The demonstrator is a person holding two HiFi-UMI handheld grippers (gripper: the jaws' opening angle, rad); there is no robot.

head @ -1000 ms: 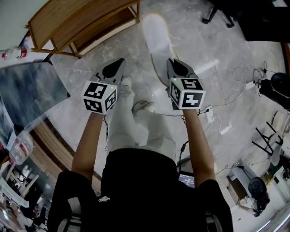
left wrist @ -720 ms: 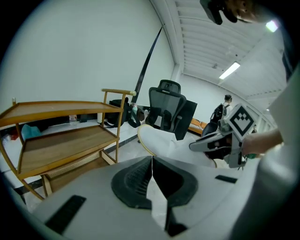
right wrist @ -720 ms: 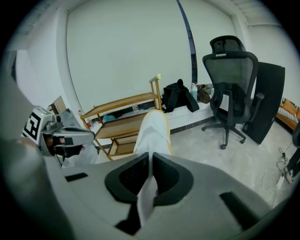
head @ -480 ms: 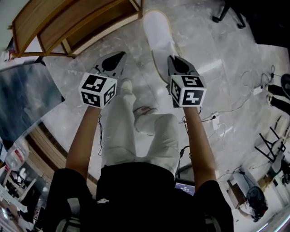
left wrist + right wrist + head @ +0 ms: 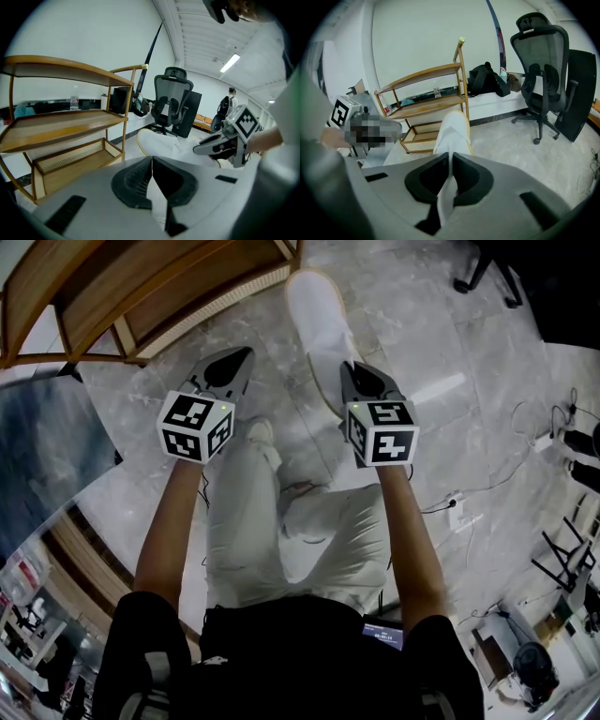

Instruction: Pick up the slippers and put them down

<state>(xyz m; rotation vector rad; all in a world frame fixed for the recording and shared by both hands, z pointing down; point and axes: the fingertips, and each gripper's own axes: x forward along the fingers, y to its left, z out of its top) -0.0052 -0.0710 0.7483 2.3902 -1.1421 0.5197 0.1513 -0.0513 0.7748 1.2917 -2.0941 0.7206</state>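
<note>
The right gripper (image 5: 451, 157) is clenched on the thin edge of a white slipper (image 5: 321, 329), which points to 12 o'clock over the marble floor (image 5: 422, 334). The left gripper (image 5: 152, 159) is shut, with nothing inside. A wooden shelf (image 5: 141, 292) stands at 10 o'clock, an office chair (image 5: 543, 70) at 2 o'clock.

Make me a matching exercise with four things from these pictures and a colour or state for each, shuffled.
Things:
1. slipper
2. left gripper
3. rack
4. office chair

States:
A. black, on castors
B. shut, empty
C. white, clamped in the right gripper
D. wooden, tiered

Pairs: 1-C, 2-B, 3-D, 4-A
</note>
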